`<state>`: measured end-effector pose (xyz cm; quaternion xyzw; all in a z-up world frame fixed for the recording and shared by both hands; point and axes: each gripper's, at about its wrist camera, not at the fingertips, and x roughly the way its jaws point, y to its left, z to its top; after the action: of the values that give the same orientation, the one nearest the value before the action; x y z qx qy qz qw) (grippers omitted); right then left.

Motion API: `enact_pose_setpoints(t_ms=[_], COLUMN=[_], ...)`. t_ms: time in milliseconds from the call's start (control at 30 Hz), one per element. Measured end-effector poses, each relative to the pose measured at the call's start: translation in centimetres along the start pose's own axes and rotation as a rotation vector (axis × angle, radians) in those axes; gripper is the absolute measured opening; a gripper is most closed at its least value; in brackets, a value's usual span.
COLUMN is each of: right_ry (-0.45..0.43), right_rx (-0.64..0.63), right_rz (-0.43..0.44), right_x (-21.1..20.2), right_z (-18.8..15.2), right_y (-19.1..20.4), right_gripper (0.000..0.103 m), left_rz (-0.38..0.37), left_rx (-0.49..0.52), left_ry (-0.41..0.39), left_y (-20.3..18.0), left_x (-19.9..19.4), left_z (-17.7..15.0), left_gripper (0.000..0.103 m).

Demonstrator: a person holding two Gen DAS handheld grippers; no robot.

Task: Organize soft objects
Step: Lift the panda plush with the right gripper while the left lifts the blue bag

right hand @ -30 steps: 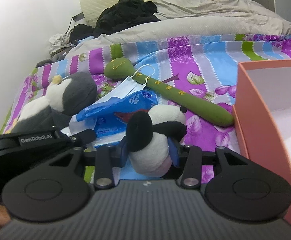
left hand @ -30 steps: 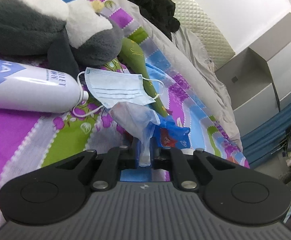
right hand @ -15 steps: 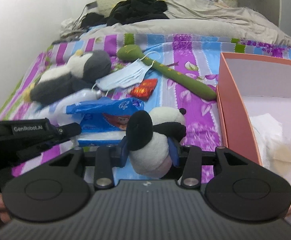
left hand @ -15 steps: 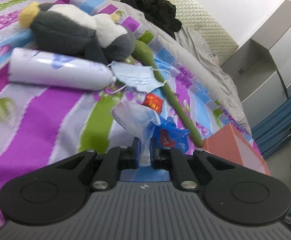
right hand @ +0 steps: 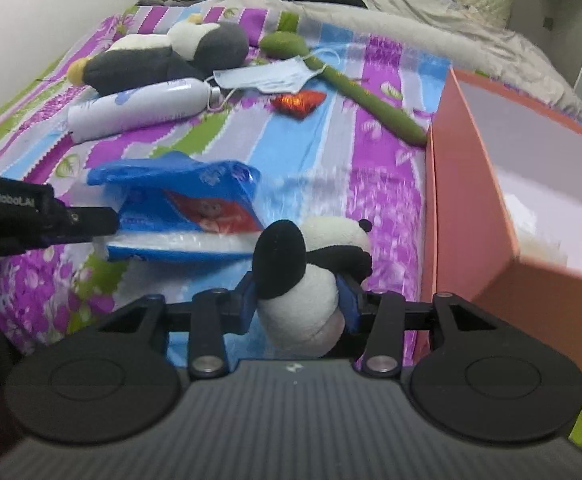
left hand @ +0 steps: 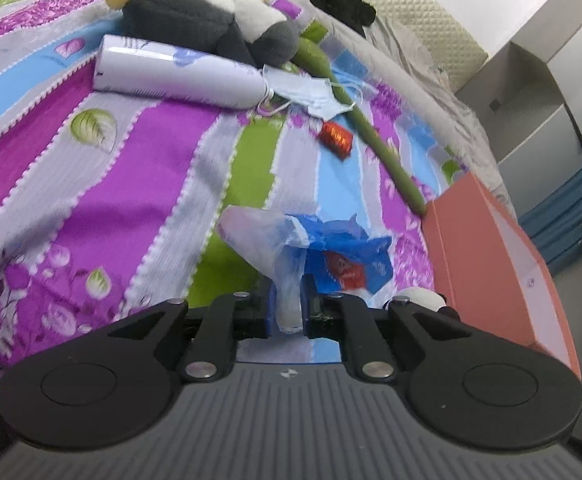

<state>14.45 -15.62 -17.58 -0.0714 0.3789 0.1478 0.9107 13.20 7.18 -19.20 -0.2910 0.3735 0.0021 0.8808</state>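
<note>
Over the striped bedspread [left hand: 163,184], the opening left gripper [left hand: 287,310] pinches a blue tissue pack [right hand: 187,216] and the opening right gripper [right hand: 299,300] clasps a panda plush [right hand: 311,272], beside the orange box [right hand: 463,200], penguin plush [right hand: 163,56] beyond.

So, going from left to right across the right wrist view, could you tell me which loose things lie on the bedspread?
White bottle → face mask → red wrapper → green plush stick → orange box.
</note>
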Motion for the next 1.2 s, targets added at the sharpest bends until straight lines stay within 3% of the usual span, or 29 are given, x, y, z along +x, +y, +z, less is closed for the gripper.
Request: enact_pose_setpoints(t_ms=[67, 167, 300, 500, 833, 1033, 1200], right_ry=[0.009, 0.016, 0.018, -0.049, -0.154, -0.089, -0.029], right_rx=[0.032, 0.087, 0.175, 0.259, 0.333, 0.359, 0.400], right_rz=[0.007, 0.044, 0.104, 0.100, 0.095, 0.050, 0.052], right_x=[-0.1, -0.5, -1.2, -2.1, -3.6, -1.0, 1.5], right_z=[-0.5, -1.0, -1.4, -1.5, -0.6, -0.6, -0.9], right_y=[-0.4, -1.1, -1.9, -2.5, -3.2, -3.1, -3.3], right_gripper=[0.050, 0.060, 0.060, 0.060, 0.060, 0.054, 0.052], left_rz=[0.012, 0.033, 0.079, 0.136, 0.147, 0.113, 0.110], left_rx=[0.023, 0.096, 0.178, 0.337, 0.520, 0.586, 0.650], left_ry=[0.024, 0.068, 0.081, 0.073, 0.001, -0.018, 0.010], left_y=[0.1, -0.1, -0.7, -2.1, -4.3, -5.2, -5.9], left_x=[-0.2, -0.5, -1.0, -1.6, -2.2, -1.4, 0.4], left_z=[-0.3, -0.5, -0.7, -0.8, 0.3, 0.7, 0.5], left_gripper=[0.026, 0.050, 0.052, 0.057, 0.057, 0.057, 0.057])
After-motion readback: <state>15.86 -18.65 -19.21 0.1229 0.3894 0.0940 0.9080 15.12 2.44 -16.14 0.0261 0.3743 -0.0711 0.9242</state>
